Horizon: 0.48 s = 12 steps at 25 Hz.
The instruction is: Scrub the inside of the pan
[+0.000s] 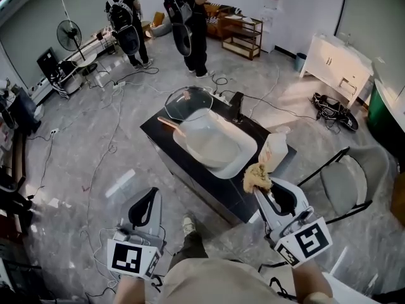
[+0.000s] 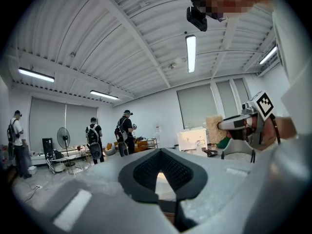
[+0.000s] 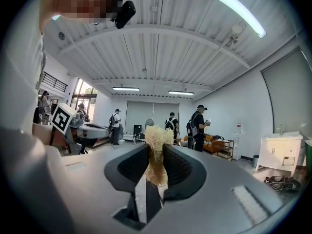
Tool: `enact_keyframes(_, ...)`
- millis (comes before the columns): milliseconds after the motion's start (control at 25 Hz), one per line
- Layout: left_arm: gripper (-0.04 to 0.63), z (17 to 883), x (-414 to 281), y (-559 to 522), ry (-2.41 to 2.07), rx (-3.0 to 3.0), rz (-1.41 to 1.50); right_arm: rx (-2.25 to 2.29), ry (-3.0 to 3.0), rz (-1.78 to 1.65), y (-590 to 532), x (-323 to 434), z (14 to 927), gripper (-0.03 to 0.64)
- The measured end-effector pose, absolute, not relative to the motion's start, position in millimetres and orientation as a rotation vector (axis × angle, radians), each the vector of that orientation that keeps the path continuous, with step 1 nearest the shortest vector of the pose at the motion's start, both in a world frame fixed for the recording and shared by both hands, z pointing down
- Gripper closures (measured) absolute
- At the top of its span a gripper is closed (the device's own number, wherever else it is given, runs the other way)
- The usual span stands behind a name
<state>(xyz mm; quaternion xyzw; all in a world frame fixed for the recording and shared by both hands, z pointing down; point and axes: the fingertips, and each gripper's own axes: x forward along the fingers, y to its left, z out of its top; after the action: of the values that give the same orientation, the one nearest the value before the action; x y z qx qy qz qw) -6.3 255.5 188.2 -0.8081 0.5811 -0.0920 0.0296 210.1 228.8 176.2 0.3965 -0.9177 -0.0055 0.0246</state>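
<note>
A round pan with a wooden handle rests at the far corner of a black counter, beside a white sink basin. My right gripper hangs over the counter's near right corner, shut on a tan fibrous scrubber. In the right gripper view the scrubber sticks up between the jaws of that gripper. My left gripper is off the counter's near left side over the floor, shut with nothing in it. Its tips meet in the left gripper view.
A black faucet and a pale bottle stand at the sink's right. A folding chair is close on the right. Cables trail over the floor. Two people stand at the back by a fan; a white cabinet is far right.
</note>
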Motion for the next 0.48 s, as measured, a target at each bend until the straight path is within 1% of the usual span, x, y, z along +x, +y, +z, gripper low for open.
enact_keyframes(480,0.594,189,-94,135,1.715,-2.575,-0.327,1.285,-2.761,0.045,114,116,175,0.522)
